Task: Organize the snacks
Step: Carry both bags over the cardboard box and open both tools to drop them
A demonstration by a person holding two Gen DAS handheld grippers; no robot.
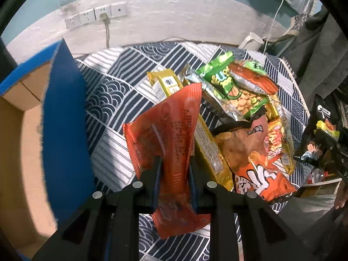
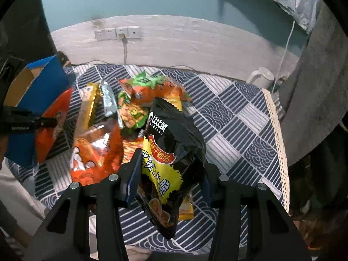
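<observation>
The left claw (image 1: pixel 175 167) is clamped tight on an orange snack packet (image 1: pixel 167 128), its pads pinching the wrapper's lower half; the packet hangs above the patterned cloth (image 1: pixel 113 100) on the worktop, left of the snack pile (image 1: pixel 237 108); a blue cardboard box (image 1: pixel 63 119) stands open at the far left. The right claw (image 2: pixel 171 174) grips a black-and-yellow noodle snack bag (image 2: pixel 174 152), jaws partly closed around its width; the bag is held above the cloth, right of the pile; a white kettle (image 2: pixel 262 77) sits at the far right edge.
</observation>
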